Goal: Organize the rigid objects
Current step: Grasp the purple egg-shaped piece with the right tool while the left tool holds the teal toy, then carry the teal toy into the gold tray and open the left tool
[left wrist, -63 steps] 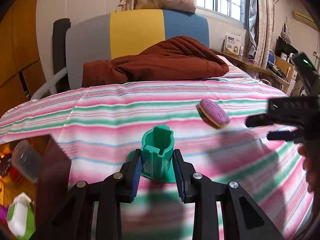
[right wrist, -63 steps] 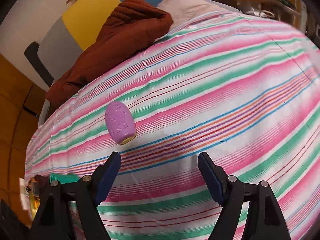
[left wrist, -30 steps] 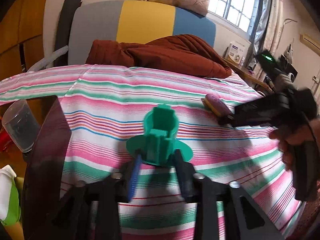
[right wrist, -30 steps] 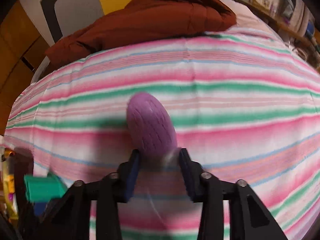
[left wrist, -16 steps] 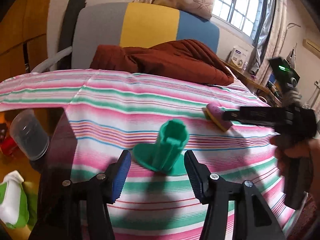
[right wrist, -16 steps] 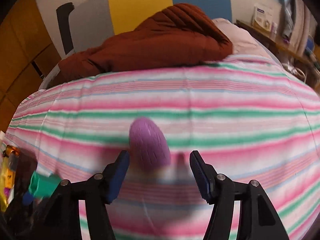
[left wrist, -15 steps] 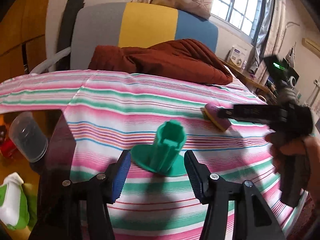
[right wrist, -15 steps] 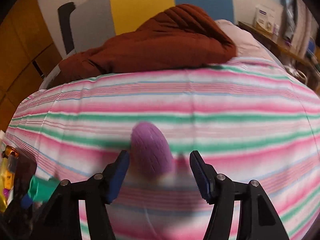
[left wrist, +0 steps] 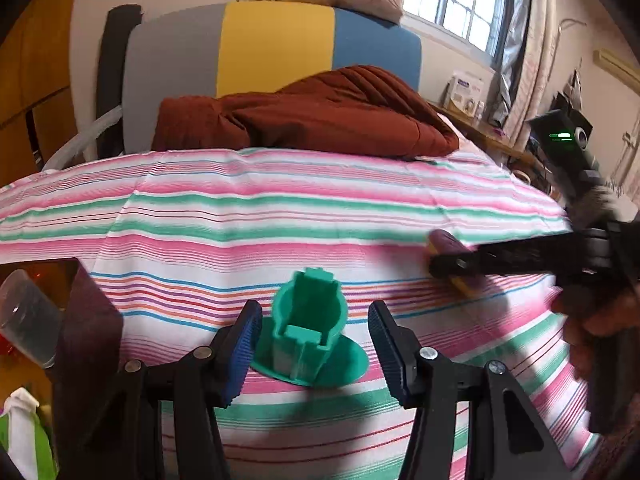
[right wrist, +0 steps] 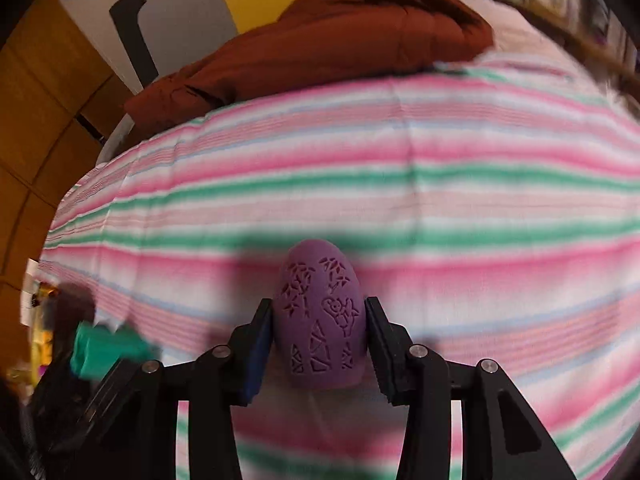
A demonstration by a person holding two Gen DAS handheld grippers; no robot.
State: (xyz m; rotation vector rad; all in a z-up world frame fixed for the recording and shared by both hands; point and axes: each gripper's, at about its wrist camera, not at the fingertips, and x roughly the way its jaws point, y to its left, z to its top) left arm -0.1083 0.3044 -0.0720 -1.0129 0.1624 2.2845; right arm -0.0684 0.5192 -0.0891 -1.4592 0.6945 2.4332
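A green plastic holder with a round base (left wrist: 310,334) stands on the striped cloth (left wrist: 280,216). My left gripper (left wrist: 314,344) is open, its pads on either side of the holder and apart from it. A purple egg-shaped object with carved patterns (right wrist: 320,316) sits between the pads of my right gripper (right wrist: 320,344), which is shut on it. In the left wrist view the right gripper (left wrist: 440,266) reaches in from the right over the purple object (left wrist: 450,242). The green holder shows blurred at the lower left of the right wrist view (right wrist: 102,350).
A brown quilt (left wrist: 312,120) lies at the back of the cloth against a grey, yellow and blue headboard (left wrist: 276,40). A dark box edge (left wrist: 86,320), a clear cup (left wrist: 26,316) and a white-green bottle (left wrist: 24,436) sit off the left edge.
My left gripper opened and let go of the green holder, which now stands on the cloth. My right gripper reached the purple object, opened briefly, then shut on it again.
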